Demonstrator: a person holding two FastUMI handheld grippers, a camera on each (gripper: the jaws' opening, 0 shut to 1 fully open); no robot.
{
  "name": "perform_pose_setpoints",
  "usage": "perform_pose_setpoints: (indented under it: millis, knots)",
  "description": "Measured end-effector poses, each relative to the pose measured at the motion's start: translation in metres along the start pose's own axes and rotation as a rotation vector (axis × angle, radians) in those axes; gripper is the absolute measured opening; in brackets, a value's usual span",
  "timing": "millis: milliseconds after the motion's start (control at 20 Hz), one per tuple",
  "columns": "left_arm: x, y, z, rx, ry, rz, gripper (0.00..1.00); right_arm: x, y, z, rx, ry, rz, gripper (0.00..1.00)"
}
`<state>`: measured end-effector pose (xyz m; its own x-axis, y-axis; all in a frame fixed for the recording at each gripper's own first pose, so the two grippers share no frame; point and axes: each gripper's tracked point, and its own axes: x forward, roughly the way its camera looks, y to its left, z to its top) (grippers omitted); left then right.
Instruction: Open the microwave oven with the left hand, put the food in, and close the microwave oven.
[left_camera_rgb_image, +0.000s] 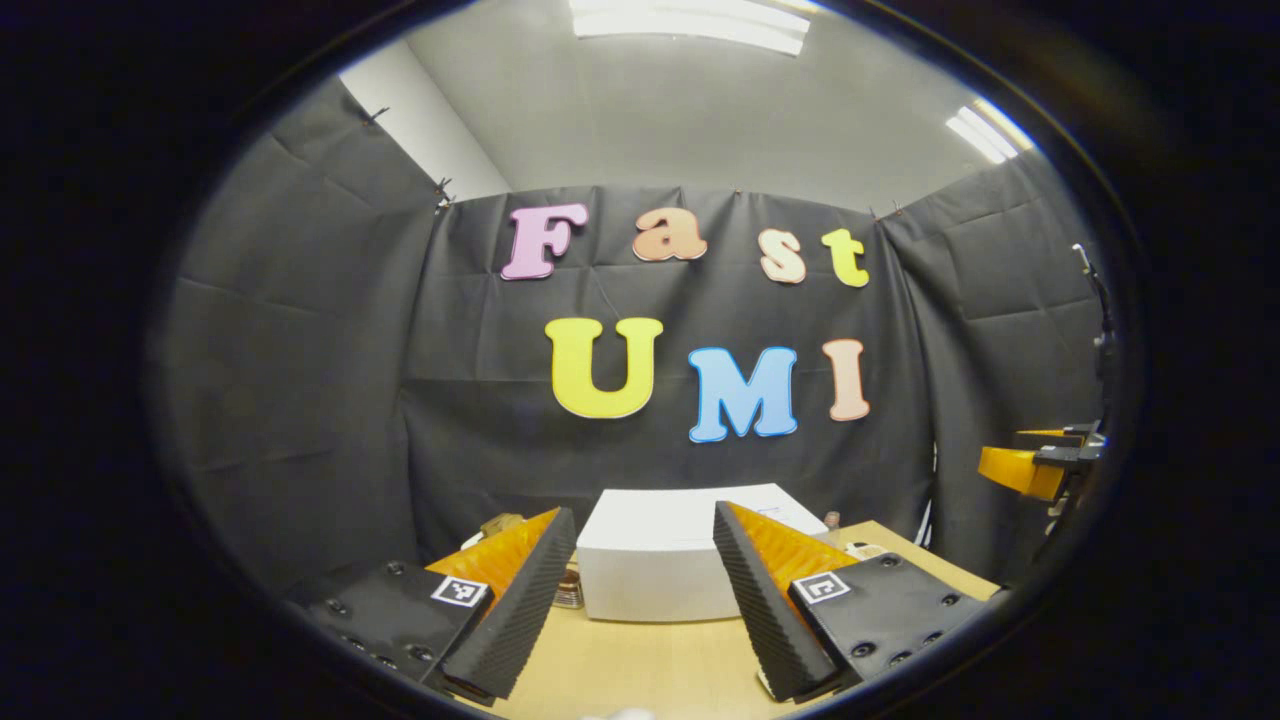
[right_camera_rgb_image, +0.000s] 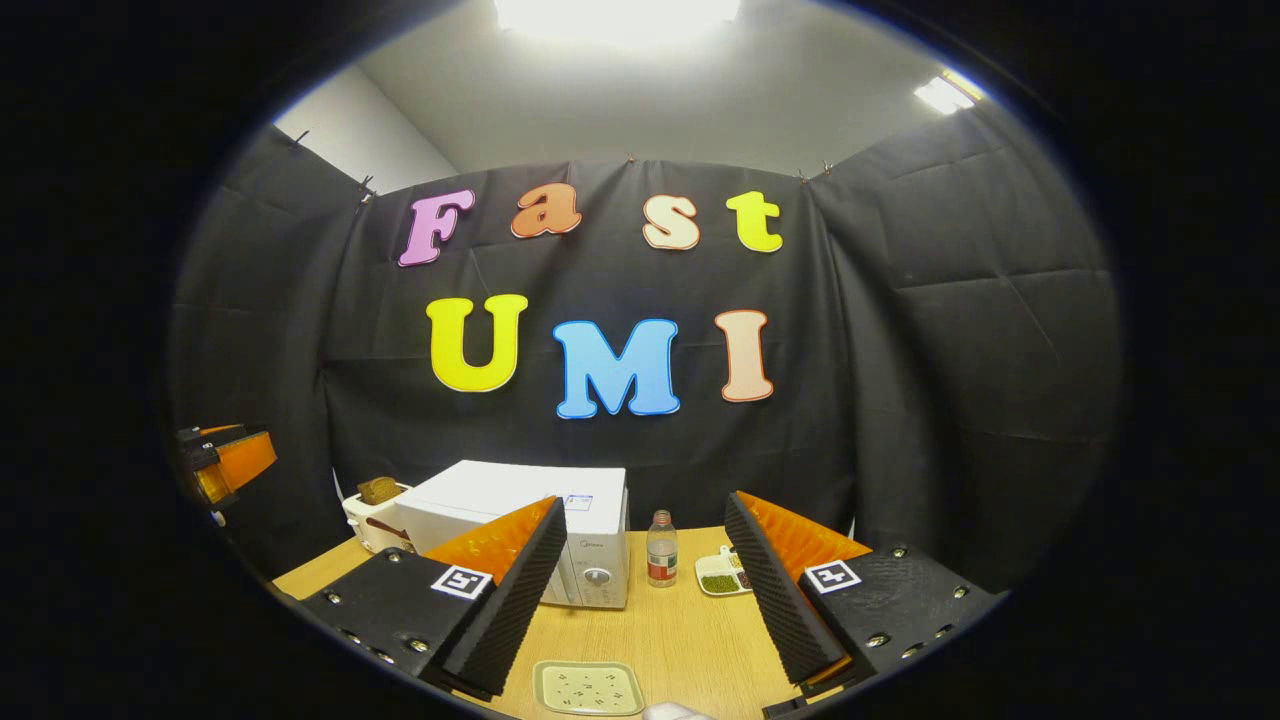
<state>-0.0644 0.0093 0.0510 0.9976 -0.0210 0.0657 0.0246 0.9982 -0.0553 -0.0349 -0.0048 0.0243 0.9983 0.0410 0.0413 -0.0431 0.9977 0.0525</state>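
White microwave oven (right_camera_rgb_image: 520, 535) lies broadside, door shut facing both wide-open grippers' jaws.

In the left gripper view, the microwave (left_camera_rgb_image: 655, 560) stands at six o'clock with both front corners hidden behind the near fingers (left_camera_rgb_image: 520, 610), so its door and controls cannot be made out. A small stack (left_camera_rgb_image: 568, 590) just beside its left side is too small to identify. At three o'clock the other gripper (left_camera_rgb_image: 1040, 465) is cut by the edge; its jaw stance cannot be told.

In the right gripper view, the microwave's (right_camera_rgb_image: 540, 510) door is mostly hidden behind a near finger (right_camera_rgb_image: 510, 600). At six o'clock a pale object (right_camera_rgb_image: 672, 711) is cut off. At nine o'clock the far gripper (right_camera_rgb_image: 225, 462) is partly cut. The dish's (right_camera_rgb_image: 722, 578) contents are too small to name.
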Motion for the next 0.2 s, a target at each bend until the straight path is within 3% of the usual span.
perform_pose_setpoints:
  millis: [200]
  knots:
    - [0.0016,0.0022,-0.0007,0.005,0.003,0.003,0.95,-0.0010,0.0023,-0.0004,0.002,-0.003,0.000,0.98]
